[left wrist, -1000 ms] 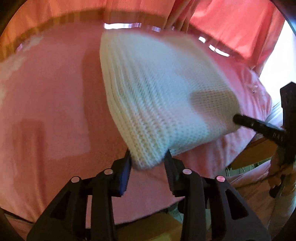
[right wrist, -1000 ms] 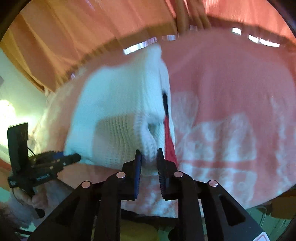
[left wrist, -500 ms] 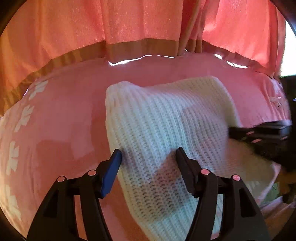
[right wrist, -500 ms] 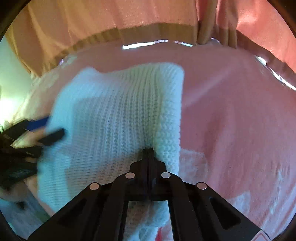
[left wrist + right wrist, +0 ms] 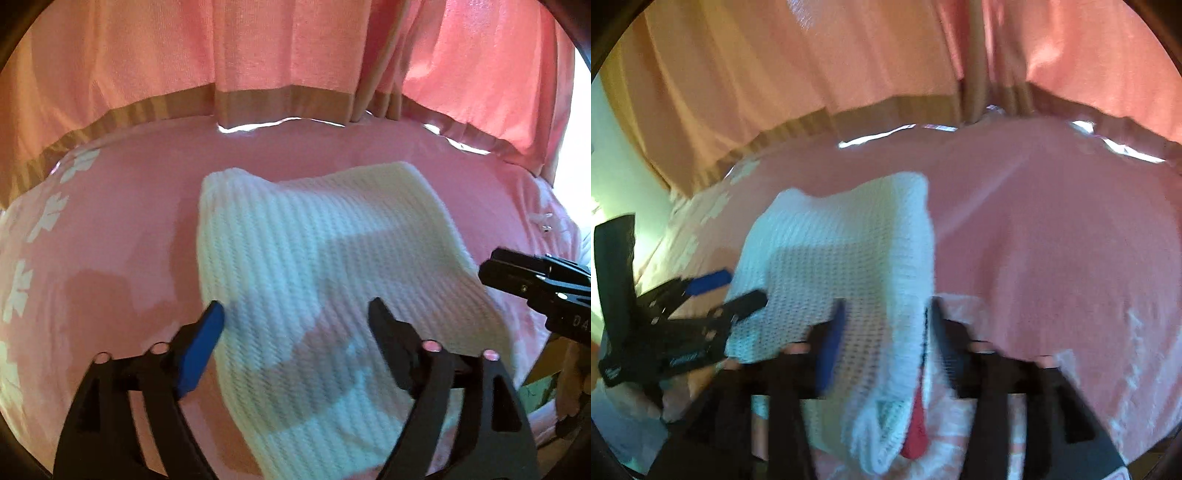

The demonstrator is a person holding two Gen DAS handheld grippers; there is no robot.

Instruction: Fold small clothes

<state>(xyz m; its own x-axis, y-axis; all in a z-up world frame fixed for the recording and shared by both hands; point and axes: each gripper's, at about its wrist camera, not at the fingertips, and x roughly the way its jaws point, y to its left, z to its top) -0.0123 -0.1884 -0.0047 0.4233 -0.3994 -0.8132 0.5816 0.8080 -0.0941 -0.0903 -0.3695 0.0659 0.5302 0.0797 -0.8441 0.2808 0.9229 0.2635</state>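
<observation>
Currently we log both tools with jaws wide and holding nothing: left gripper (image 5: 295,321) and right gripper (image 5: 882,317). One white knit (image 5: 314,280) lies flat on the pink bedcover (image 5: 110,236), its near part between and just ahead of each tool's fingers; the right wrist view is blurred. We judge one fold laid and released. Left to do: perhaps a second fold, which we cannot confirm. A red bit (image 5: 918,428) shows under the knit's near edge. Count: two grippers, one knit, one bedcover. Beyond, one pink curtain (image 5: 258,55) hangs.
</observation>
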